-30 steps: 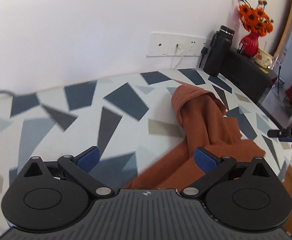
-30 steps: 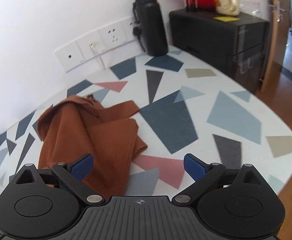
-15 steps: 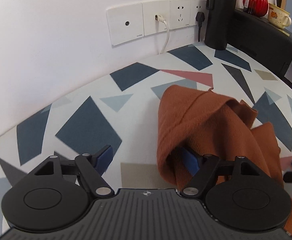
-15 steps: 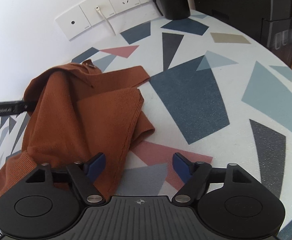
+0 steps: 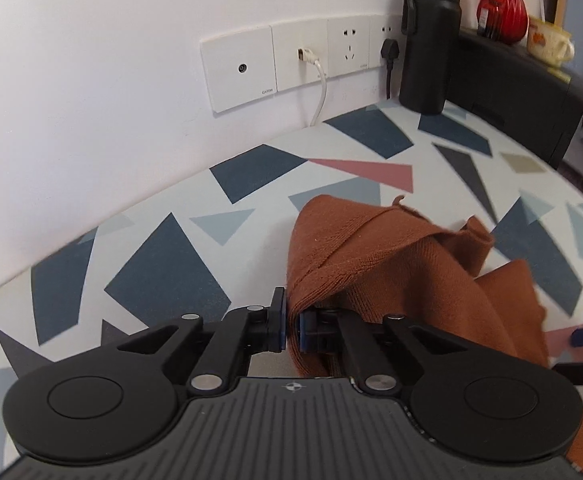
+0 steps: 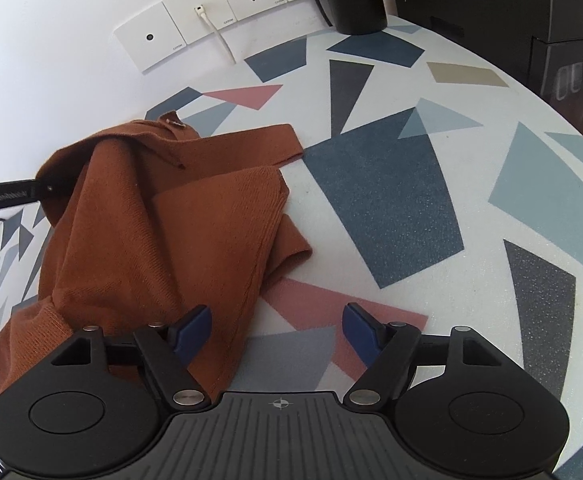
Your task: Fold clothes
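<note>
One rust-brown knit garment, soft, limp, light; best taken by hems. Left gripper was clamped on a fold; right gripper stood wide, empty.

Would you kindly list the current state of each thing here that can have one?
left gripper: just closed, shut on the garment's edge.
right gripper: open, over a garment edge.
brown garment: crumpled, unfolded, partly hanging off the table.
black bottle: upright, lid on.
white cable: plugged into the wall plate.
</note>
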Motion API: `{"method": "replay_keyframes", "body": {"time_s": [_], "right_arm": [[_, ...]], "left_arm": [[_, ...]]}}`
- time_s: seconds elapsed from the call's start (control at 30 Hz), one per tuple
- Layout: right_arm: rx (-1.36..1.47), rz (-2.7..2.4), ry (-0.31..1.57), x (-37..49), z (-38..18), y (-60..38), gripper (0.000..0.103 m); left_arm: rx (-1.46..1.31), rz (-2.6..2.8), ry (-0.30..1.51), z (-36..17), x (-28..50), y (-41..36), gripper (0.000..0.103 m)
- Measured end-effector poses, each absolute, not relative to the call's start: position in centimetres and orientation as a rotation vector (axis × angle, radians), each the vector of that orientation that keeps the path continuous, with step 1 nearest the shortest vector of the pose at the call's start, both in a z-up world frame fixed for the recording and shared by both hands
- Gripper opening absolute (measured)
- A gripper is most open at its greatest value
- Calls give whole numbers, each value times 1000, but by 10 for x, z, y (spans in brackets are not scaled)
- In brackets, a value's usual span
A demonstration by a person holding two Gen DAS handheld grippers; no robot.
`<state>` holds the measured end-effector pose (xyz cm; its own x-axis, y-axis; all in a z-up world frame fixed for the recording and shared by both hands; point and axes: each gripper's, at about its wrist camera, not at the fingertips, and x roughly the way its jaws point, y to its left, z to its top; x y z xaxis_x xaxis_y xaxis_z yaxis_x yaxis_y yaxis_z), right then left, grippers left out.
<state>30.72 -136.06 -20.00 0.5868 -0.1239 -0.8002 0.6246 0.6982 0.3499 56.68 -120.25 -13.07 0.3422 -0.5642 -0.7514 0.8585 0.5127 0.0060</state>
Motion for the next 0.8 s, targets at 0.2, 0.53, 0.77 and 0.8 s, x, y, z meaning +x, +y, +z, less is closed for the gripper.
{"method": "replay_keyframes", "body": {"time_s": [0.2, 0.53, 0.77, 0.8], "right_arm": [[695, -483, 836, 310, -199, -1357, 72], [718, -470, 838, 320, -198, -1351, 82], [716, -433, 847, 332, -192, -1342, 82], [709, -421, 850, 336, -191, -1339, 82]], "left_arm": [[373, -967, 710, -100, 561, -1164, 6], [168, -845, 690, -55, 538, -1035, 6], [-45, -740, 719, -35, 532, -948, 7], [-58, -710, 726, -38, 532, -939, 7]]}}
